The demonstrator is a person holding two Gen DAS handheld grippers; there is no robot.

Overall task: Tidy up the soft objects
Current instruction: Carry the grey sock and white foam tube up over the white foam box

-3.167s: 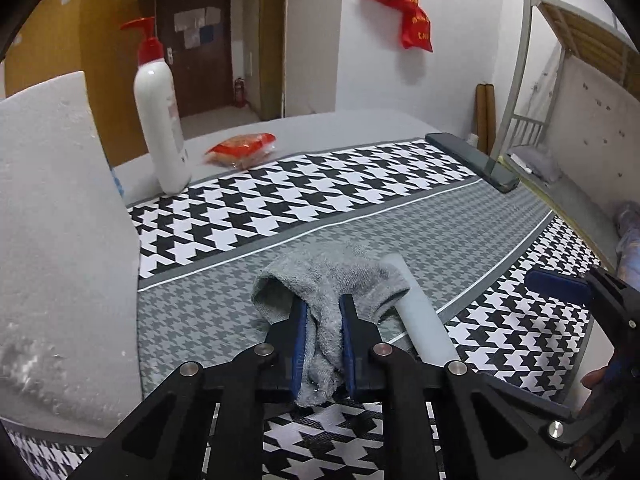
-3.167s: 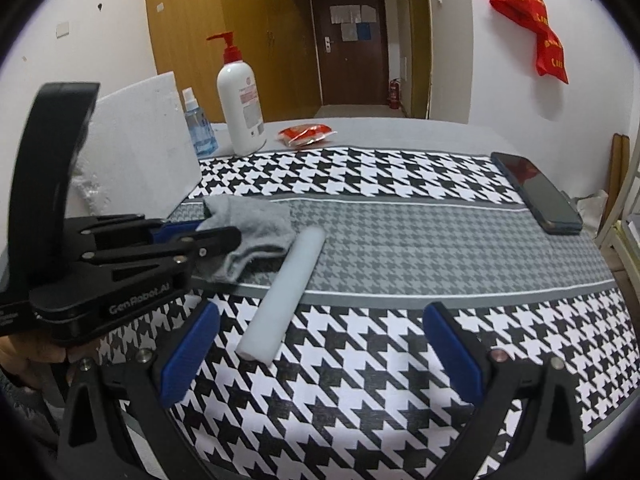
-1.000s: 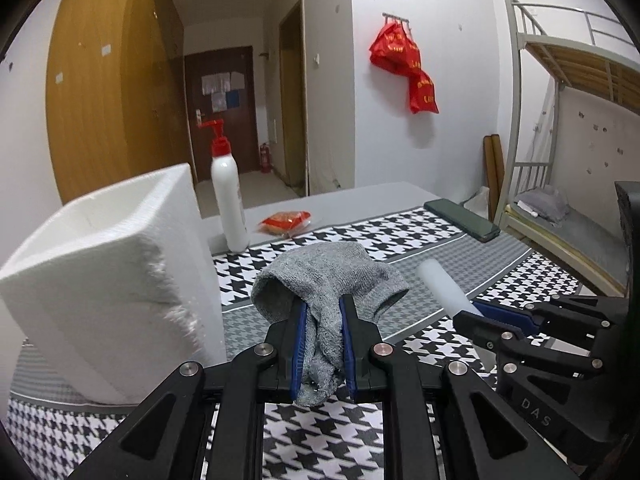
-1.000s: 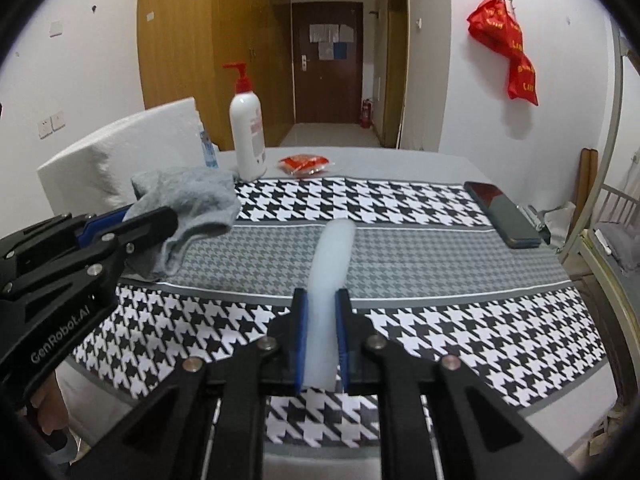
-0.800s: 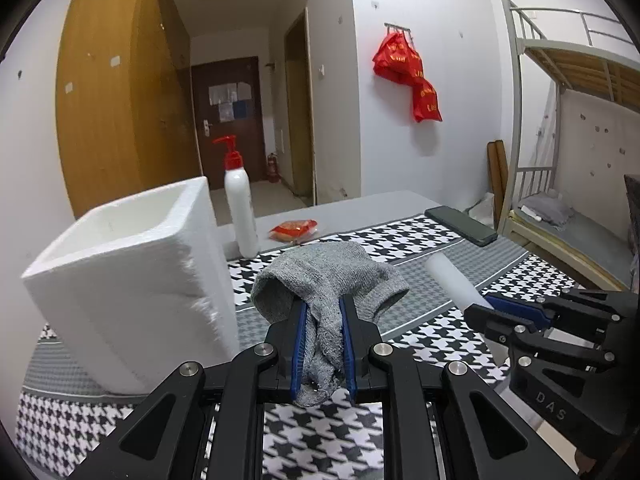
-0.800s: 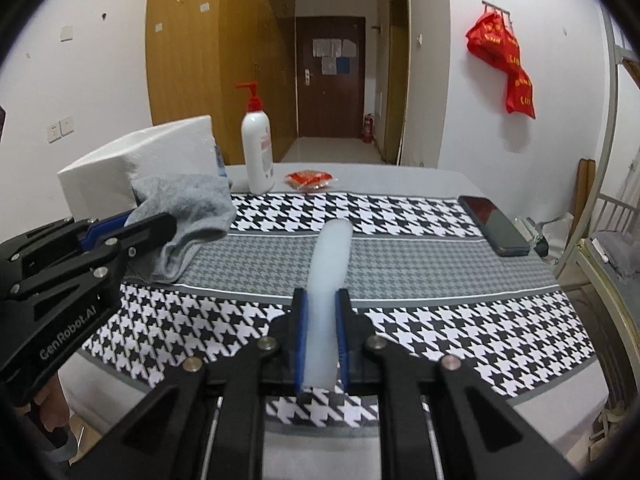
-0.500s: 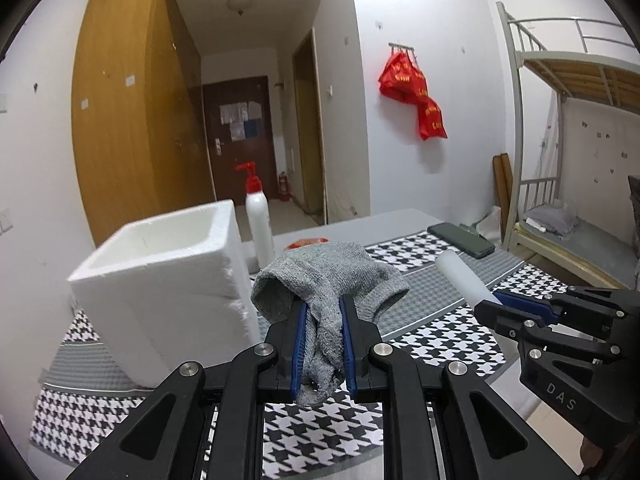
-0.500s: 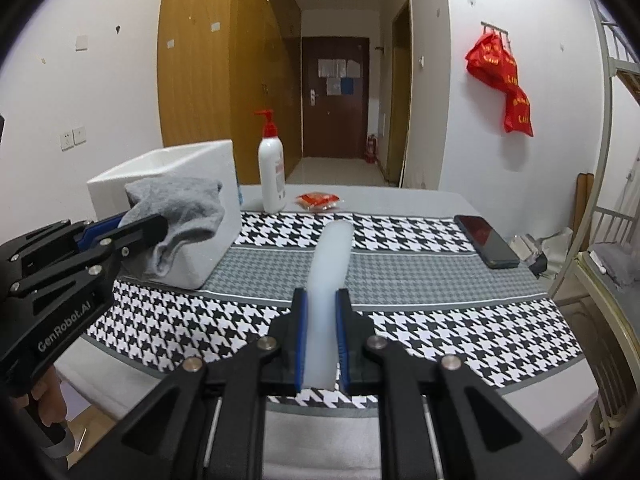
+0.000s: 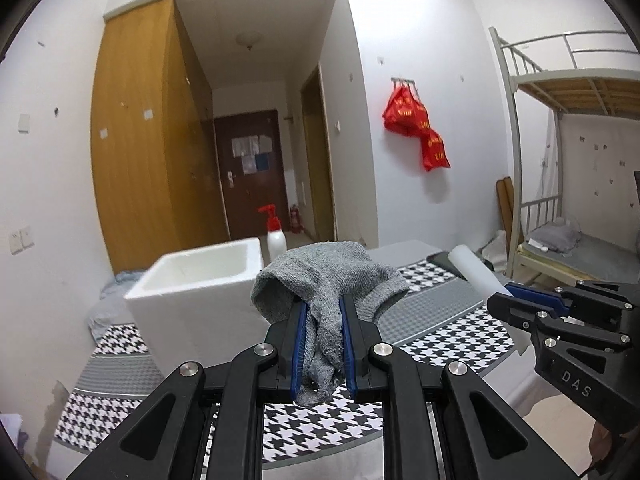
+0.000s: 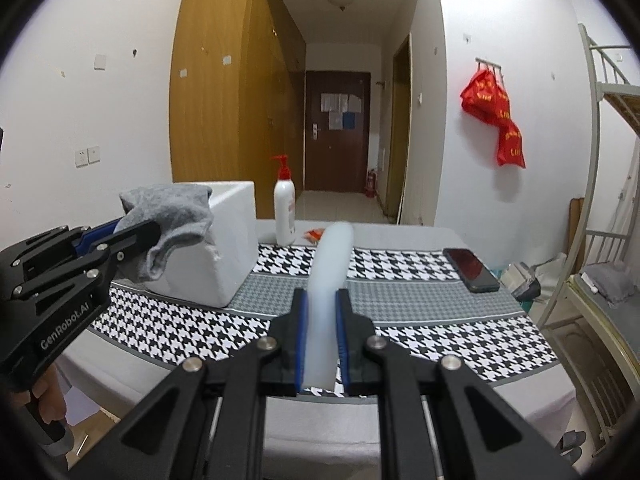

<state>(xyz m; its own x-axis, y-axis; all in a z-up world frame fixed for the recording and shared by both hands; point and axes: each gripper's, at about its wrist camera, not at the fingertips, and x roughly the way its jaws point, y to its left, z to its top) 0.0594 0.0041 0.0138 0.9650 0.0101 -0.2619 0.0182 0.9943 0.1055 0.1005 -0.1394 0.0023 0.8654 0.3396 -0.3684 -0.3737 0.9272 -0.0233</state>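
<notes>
My left gripper [image 9: 322,308] is shut on a grey sock [image 9: 328,276], which hangs bunched between the blue pads, lifted well above the table. The same sock [image 10: 168,216] and left gripper [image 10: 132,236] show at the left of the right wrist view, in front of an open white foam box [image 10: 224,248]. My right gripper [image 10: 321,300] is shut on a white foam cylinder [image 10: 330,264] that sticks forward and up. In the left wrist view the cylinder [image 9: 472,272] and right gripper [image 9: 516,300] are at the right, and the foam box [image 9: 200,284] stands left of the sock.
A table with a black-and-white houndstooth cloth [image 10: 400,320] carries a white pump bottle with a red top [image 10: 285,216], a small red packet [image 10: 314,234] and a dark phone [image 10: 472,268]. A bunk bed frame [image 9: 560,184] stands at the right, a brown door [image 10: 338,128] far behind.
Both grippers have drawn back from the table and risen, each keeping its load. The foam box, bottle and cloth now look smaller and lower, and more of the room shows.
</notes>
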